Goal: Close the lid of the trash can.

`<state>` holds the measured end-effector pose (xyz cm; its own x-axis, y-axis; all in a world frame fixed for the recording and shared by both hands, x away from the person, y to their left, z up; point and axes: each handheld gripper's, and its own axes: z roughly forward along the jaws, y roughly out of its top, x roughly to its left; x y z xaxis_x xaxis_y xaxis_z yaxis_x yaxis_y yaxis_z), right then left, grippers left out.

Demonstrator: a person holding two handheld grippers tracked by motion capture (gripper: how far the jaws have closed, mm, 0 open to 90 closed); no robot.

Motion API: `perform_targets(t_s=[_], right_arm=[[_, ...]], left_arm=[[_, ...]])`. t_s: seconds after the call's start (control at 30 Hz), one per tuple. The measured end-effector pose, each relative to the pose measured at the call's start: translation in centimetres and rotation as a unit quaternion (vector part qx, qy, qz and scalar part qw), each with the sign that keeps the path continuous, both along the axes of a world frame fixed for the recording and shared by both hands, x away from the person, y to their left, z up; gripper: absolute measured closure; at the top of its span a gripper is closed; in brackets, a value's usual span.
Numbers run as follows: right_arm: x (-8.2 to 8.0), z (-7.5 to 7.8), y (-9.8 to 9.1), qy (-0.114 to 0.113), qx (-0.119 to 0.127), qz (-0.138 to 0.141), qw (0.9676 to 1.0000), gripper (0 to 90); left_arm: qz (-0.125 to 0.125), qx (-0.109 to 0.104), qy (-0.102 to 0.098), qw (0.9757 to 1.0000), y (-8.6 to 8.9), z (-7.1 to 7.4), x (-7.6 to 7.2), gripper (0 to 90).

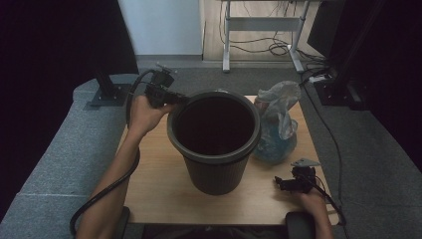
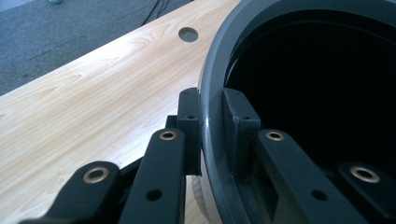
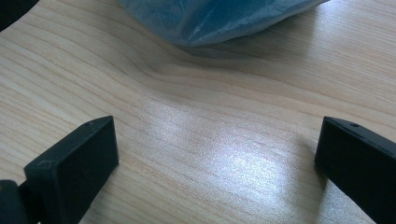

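The left gripper [image 1: 175, 98] is clamping the rim of the dark grey waste bin [image 1: 215, 144], which is standing upright mid-table [image 1: 159, 194], one jaw inside. The right gripper [image 1: 283, 183] is resting spread wide, holding nothing, near the blue plastic bag [image 1: 277, 127].
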<state>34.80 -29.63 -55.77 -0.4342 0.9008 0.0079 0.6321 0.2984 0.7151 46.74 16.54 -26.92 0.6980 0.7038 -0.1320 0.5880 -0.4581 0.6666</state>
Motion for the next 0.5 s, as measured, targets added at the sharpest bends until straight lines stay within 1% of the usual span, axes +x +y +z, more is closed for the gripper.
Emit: perform_targets(t_s=[0.07,0.1,0.17,0.27,0.4,0.5], right_arm=[[0.00,0.00,0.00,0.000,0.000,0.000,1.0000,0.0],[0.00,0.00,0.00,0.000,0.000,0.000,1.0000,0.0],[0.00,0.00,0.00,0.000,0.000,0.000,1.0000,0.0],[0.00,0.00,0.00,0.000,0.000,0.000,1.0000,0.0],[0.00,0.00,0.00,0.000,0.000,0.000,1.0000,0.0],[0.00,0.00,0.00,0.000,0.000,0.000,1.0000,0.0]], left_arm=[[-0.004,0.009,0.000,0.9999,-0.69,-0.12,-0.06,78.6],[-0.004,0.009,0.000,0.9999,-0.69,-0.12,-0.06,78.3],[-0.001,0.018,-0.006,0.9998,-1.03,-0.23,-0.12,78.2],[0.000,0.020,-0.008,0.9998,-1.10,-0.23,-0.17,78.0],[0.002,0.032,-0.013,0.9994,-1.38,-0.59,-0.28,77.8],[0.001,0.027,-0.012,0.9996,-1.27,-0.71,-0.29,77.5]])
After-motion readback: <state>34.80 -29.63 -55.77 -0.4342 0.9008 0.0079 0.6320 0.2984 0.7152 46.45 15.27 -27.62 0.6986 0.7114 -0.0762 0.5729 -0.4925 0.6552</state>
